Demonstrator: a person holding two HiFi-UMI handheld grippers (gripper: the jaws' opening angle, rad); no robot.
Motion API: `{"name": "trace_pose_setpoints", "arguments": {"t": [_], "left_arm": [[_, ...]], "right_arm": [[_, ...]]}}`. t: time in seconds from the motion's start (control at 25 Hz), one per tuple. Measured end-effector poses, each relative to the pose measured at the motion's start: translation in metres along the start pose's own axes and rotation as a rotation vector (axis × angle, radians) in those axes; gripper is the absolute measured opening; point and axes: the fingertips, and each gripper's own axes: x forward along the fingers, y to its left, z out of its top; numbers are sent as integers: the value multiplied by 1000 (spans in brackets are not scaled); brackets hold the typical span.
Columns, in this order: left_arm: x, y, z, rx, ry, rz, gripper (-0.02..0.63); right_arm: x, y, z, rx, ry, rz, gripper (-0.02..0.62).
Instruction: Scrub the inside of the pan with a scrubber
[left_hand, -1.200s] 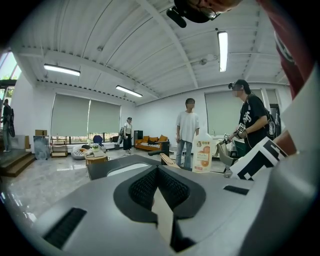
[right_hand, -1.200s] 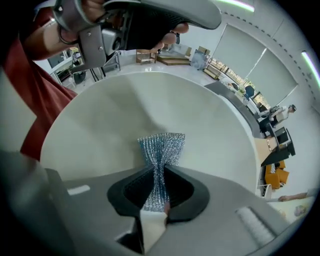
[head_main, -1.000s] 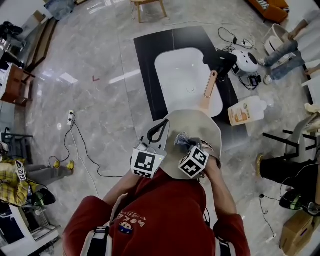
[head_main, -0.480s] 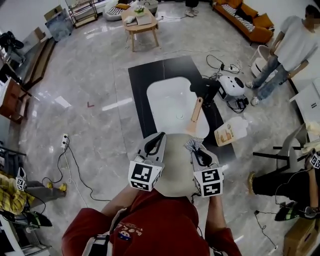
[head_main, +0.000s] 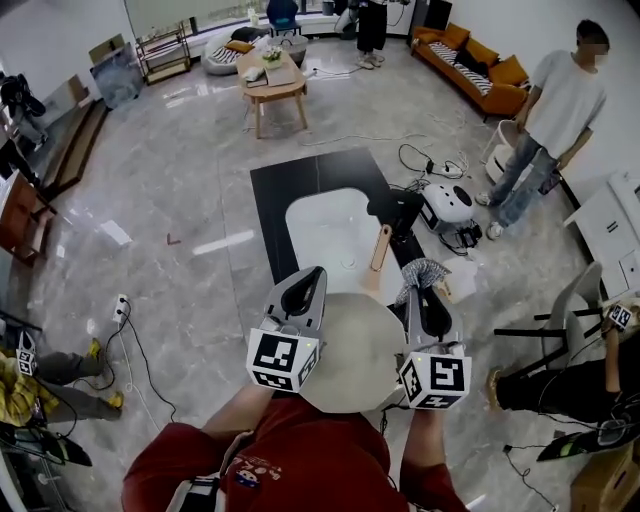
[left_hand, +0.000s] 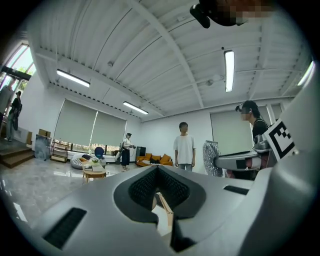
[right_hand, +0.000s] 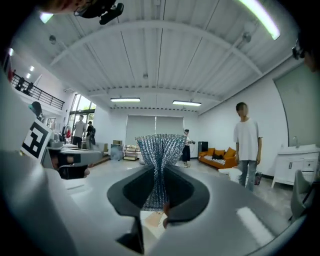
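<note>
Your left gripper (head_main: 310, 278) was clamped on the pan (head_main: 350, 350) rim and your right gripper (head_main: 427, 292) pinched the scrubber (head_main: 421, 270) beside the pan's right edge. Hard scrubbing could have twisted the pan from that 1 grip.

shirt (head_main: 310, 455): red, chest print | left claw (head_main: 312, 273), right claw (head_main: 420, 291): grey | 2 cubes (head_main: 276, 361): black-white square markers

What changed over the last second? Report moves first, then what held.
The right gripper, shut on the scrubber, swung right, from over the inside of the pan to just past its right rim. Nothing was let go. Unchanged: the left gripper grips the pan's left rim, and the handle points at the sink.
</note>
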Motion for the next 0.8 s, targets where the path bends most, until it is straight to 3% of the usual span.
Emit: {"name": "trace_pose_setpoints", "arguments": {"t": [0.2, 0.36, 0.48, 0.8], "left_arm": [[1, 8, 22, 19, -50, 7, 5], [-3, 8, 46, 62, -146, -18, 5], [-5, 4, 56, 94, -203, -33, 6], [-6, 9, 57, 112, -206, -1, 6]], "right_arm": [[-11, -18, 43, -37, -179, -111, 78], [-22, -25, 65, -109, -289, -181, 80], [-22, -25, 69, -107, -303, -187, 83], [-19, -23, 62, -112, -298, -176, 96]]}}
